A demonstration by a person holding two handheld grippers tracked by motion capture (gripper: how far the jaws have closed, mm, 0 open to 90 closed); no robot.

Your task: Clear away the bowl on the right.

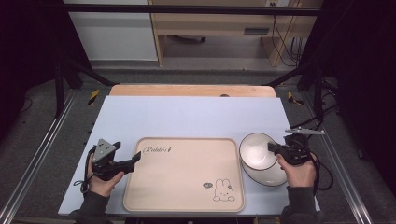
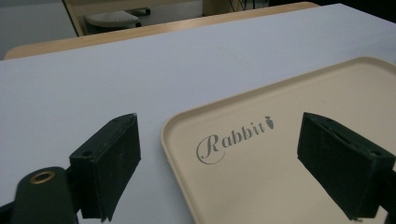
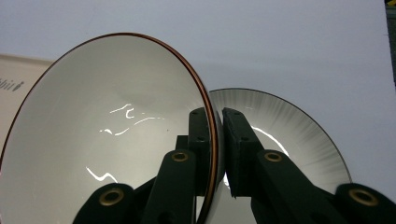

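Observation:
A white bowl with a thin brown rim (image 1: 257,150) (image 3: 107,135) is tilted up at the right of the table, and my right gripper (image 1: 273,148) (image 3: 215,114) is shut on its rim, one jaw inside and one outside. Under and behind it lies a second white bowl with a grey-streaked rim (image 1: 268,176) (image 3: 289,130). A beige tray (image 1: 182,177) (image 2: 261,177) printed with "Rabbit" and a bunny lies in the middle, with nothing on it. My left gripper (image 1: 135,159) (image 2: 218,120) stands open at the tray's near left corner, jaws apart over its edge.
The tray and bowls rest on a pale blue mat (image 1: 187,116) over a wooden table. A black metal frame and floor rails surround the table, and the right gripper's cable trails off the mat's right edge.

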